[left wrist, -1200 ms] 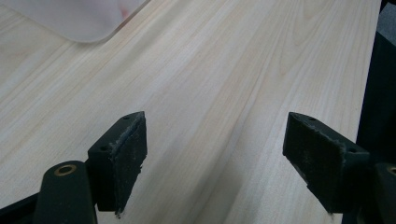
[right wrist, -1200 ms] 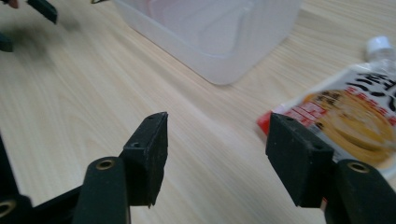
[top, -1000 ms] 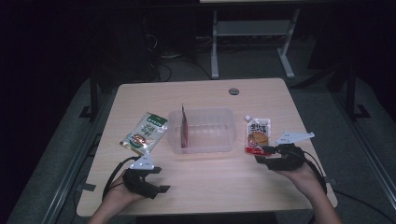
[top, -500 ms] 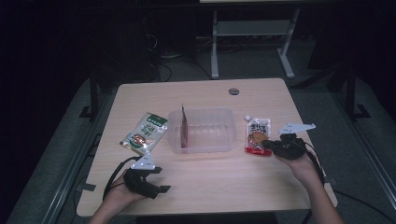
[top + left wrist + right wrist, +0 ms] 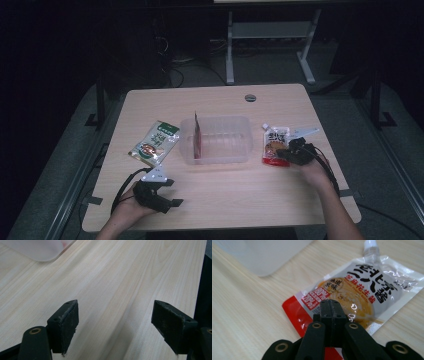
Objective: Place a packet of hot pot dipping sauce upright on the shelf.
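Closing on the sauce pouch [image 5: 275,145], right of the bin [image 5: 216,140].
Left gripper [image 5: 159,194] idle near the table [image 5: 240,200] front edge, jaws spread on nothing. Pouch lies flat: soft, light, slick film, likely squishy, so take an edge or the spout end. Right gripper [image 5: 332,305], off the pouch a second ago, now sits over its red lower end, jaws pressed together; can't tell whether film is pinched.

Pale blond wood grain runs across the bench [image 5: 225,200]. The spouted pouch [image 5: 359,290] is silvery-white up top, with bold black characters, a thin red line of lettering, an orange-brown food picture and a bright red bottom band. The black tongs [image 5: 333,307] sit over it. The other pouch [image 5: 155,143] shows green and white, and the container [image 5: 216,140] is frosted clear.
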`<state>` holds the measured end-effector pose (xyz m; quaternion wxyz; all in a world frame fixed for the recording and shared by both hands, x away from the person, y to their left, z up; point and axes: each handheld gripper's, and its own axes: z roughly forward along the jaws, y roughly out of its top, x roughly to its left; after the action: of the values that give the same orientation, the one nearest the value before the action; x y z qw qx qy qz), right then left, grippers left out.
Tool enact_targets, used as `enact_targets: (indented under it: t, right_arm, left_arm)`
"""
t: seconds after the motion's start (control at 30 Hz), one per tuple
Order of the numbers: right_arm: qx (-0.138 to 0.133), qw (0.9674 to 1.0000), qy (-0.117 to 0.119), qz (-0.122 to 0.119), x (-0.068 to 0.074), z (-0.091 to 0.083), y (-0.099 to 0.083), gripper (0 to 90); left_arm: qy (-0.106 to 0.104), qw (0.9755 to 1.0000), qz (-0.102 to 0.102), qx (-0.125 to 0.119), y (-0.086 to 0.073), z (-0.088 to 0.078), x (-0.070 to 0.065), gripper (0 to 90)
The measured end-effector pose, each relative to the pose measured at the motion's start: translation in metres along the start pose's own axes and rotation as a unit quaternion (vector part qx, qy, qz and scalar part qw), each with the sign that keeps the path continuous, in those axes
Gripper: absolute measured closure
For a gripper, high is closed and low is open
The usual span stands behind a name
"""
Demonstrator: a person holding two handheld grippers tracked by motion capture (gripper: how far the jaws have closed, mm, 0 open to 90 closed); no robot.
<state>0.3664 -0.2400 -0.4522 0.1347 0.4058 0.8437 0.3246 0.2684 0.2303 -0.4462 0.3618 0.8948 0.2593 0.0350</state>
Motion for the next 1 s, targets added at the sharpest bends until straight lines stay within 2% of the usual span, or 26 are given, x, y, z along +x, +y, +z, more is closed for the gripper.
enact_targets:
  t: [0.1,0.33,0.43,0.67,0.73,0.8,0.93,0.97,1.0]
  right_arm:
    - [0.006,0.9999,-0.003,-0.008,0.001,0.003,-0.001,89.8]
    - [0.023,0.9997,-0.007,-0.009,0.003,0.011,-0.001,90.0]
    - [0.029,0.9995,-0.002,-0.015,0.005,0.011,0.0,90.0]
    - [0.049,0.998,0.015,-0.036,0.022,0.007,0.0,90.0]
    - [0.054,0.997,0.029,-0.047,0.033,0.005,-0.002,90.0]
    - [0.056,0.9966,0.035,-0.05,0.037,0.005,-0.003,90.0]
    - [0.067,0.993,0.057,-0.079,0.056,0.002,-0.004,90.0]
    - [0.067,0.993,0.057,-0.079,0.056,0.002,-0.004,90.0]
    - [0.071,0.9914,0.067,-0.087,0.065,0.002,-0.004,90.0]
  left_arm:
    - [0.0,1.0,-0.003,0.0,-0.001,0.0,0.0,21.5]
    - [0.001,1.0,-0.001,0.0,0.0,0.0,-0.002,21.7]
    - [0.002,1.0,0.0,0.0,0.0,-0.001,-0.001,21.7]
    - [0.004,1.0,-0.003,-0.003,-0.001,-0.002,0.0,21.7]
    - [0.003,1.0,-0.003,-0.002,-0.001,-0.002,0.0,21.7]
    - [0.003,1.0,-0.003,-0.002,-0.001,-0.002,0.0,21.7]
    - [0.002,1.0,0.0,-0.001,0.0,-0.002,0.0,21.7]
    - [0.001,1.0,0.0,-0.001,0.0,-0.002,0.0,21.7]
    - [0.001,1.0,0.001,0.0,0.0,-0.002,0.0,21.9]
